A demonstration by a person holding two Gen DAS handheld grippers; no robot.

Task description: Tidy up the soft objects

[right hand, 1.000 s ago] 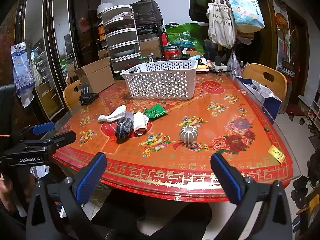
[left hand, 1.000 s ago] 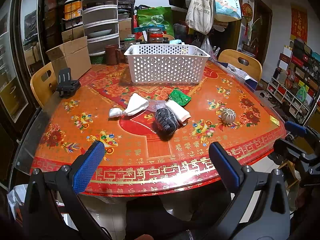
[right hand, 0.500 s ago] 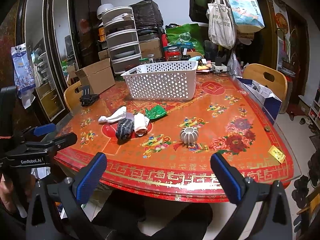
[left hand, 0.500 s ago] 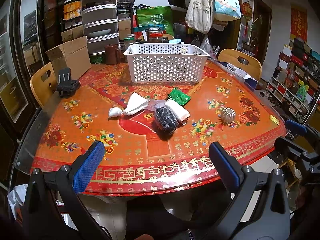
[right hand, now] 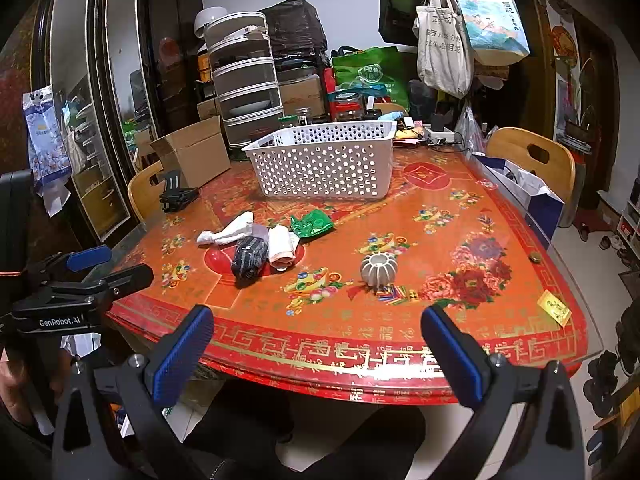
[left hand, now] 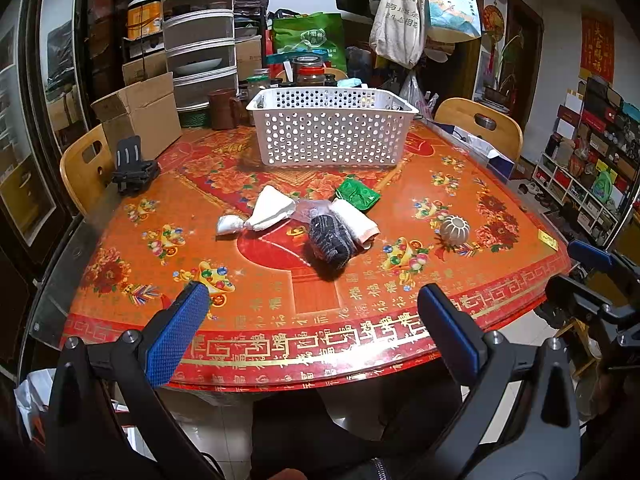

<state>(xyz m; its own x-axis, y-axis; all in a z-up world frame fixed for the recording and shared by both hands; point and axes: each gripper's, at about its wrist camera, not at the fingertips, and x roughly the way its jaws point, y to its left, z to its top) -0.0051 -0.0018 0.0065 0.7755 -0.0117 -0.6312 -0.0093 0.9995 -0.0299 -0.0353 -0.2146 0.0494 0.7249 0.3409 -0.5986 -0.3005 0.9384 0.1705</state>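
Observation:
A dark rolled sock [left hand: 330,242] [right hand: 249,257] lies mid-table, touching a white rolled cloth with a pink edge [left hand: 356,224] [right hand: 281,246]. A white cloth [left hand: 269,209] [right hand: 226,234] lies to its left, a green packet [left hand: 357,194] [right hand: 311,223] behind. A ribbed grey-white ball [left hand: 455,230] [right hand: 378,269] sits to the right. A white perforated basket [left hand: 332,132] [right hand: 324,160] stands at the back. My left gripper [left hand: 312,320] and right gripper [right hand: 316,340] are open and empty, held off the table's near edge.
The red patterned table [left hand: 280,340] has a glass top. A cardboard box [left hand: 140,112] and a black clamp-like holder [left hand: 134,168] sit at back left. Wooden chairs [left hand: 480,124] stand left and right. A yellow card [right hand: 554,307] lies near the right edge.
Both grippers have crept slightly forward and stay open. Nothing on the table has moved.

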